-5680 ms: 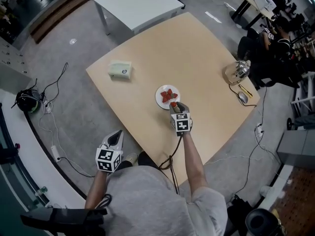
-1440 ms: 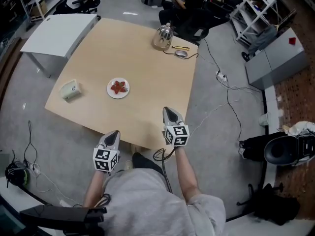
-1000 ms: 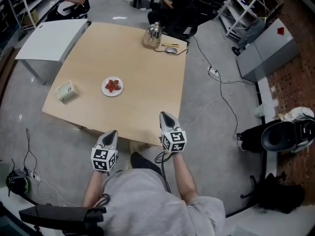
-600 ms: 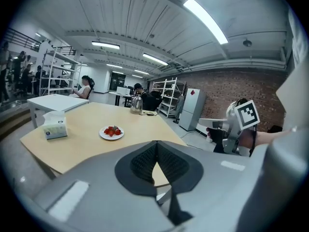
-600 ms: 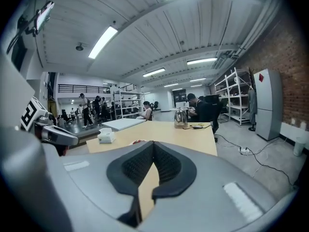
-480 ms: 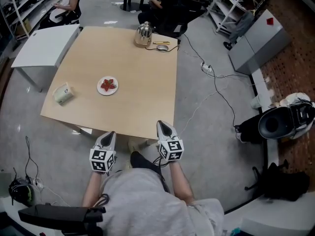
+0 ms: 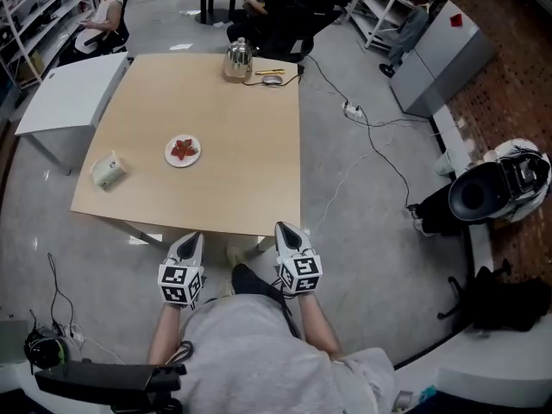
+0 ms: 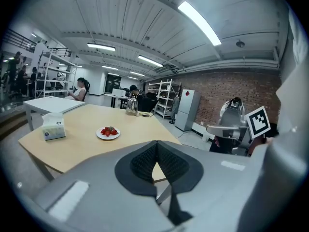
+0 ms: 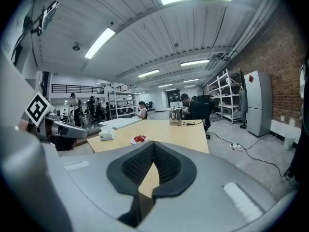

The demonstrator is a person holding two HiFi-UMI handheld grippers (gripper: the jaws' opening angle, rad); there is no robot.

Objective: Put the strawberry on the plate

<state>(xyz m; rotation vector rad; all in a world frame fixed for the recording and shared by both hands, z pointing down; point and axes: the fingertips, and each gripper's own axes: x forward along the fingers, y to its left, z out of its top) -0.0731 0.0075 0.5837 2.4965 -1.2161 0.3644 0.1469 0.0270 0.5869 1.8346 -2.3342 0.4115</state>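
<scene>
Floor: grey concrete all round the tables, with a cable trailing across it to the right of the wooden table.
Wooden table: a pale square top; its near edge lies just beyond both grippers.
White table: a smaller top, close by the wooden table's left side.
Person: in a grey top, standing back from the wooden table's near edge, one gripper in each hand.
Left gripper: held off the table over the floor, pointing toward the table. Its jaws are clenched tip to tip, with nothing between them.
Right gripper: beside the left one, at the table's near right corner. Its jaws are clenched together and empty.
Kettle: a metal one at the far edge of the wooden table.
Tissue box: pale green, near the table's left edge.
Plate: small and white, on the left half of the table, between the tissue box and the table's middle, well apart from both grippers.
Strawberries: a few red ones lying together on the plate.
</scene>
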